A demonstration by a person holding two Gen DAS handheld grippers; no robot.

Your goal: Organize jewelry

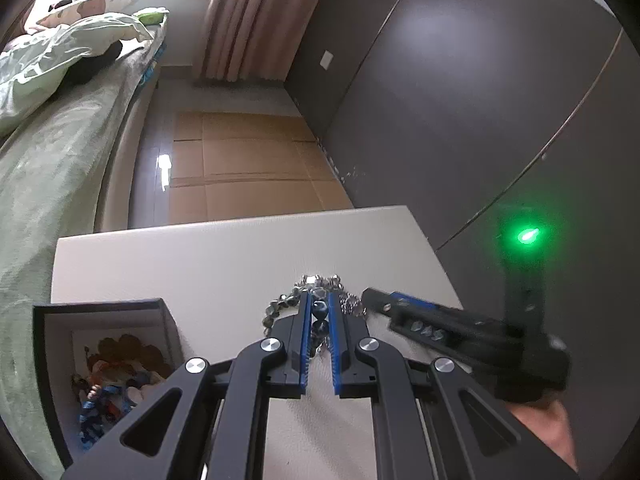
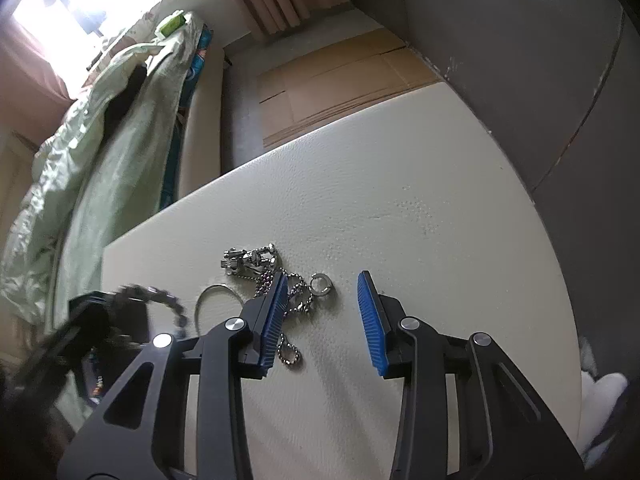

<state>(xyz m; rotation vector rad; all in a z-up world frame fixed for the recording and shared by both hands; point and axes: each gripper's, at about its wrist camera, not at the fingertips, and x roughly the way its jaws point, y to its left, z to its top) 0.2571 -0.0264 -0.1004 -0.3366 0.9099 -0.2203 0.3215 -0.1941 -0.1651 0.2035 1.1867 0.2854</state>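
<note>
Blue-padded left gripper (image 1: 320, 312) pinches half-hidden beaded bracelet (image 1: 320, 310) | right gripper (image 2: 324, 312) wide | box (image 1: 100, 308) cropped

beaded bracelet (image 1: 320, 312): dark faceted beads, pinched, off table
ball chain (image 2: 294, 300): silver, loosely tangled, flat, mid-table
ring (image 2: 320, 283): silver, right of chain
jewelry box (image 1: 104, 364): open, near left, holds colourful pieces

A cream, lightly textured table (image 2: 400, 184) carries everything. On it lies a silver ball chain (image 2: 296, 300), the landmark here. A chunky metal clasp piece (image 2: 250, 260) rests just beyond the chain's far end, a small silver ring (image 2: 321, 283) just to its right, a thin wire hoop (image 2: 212, 296) to its left. A dark open box (image 1: 44, 360) of jewelry sits further left, at the table's near left corner
</note>
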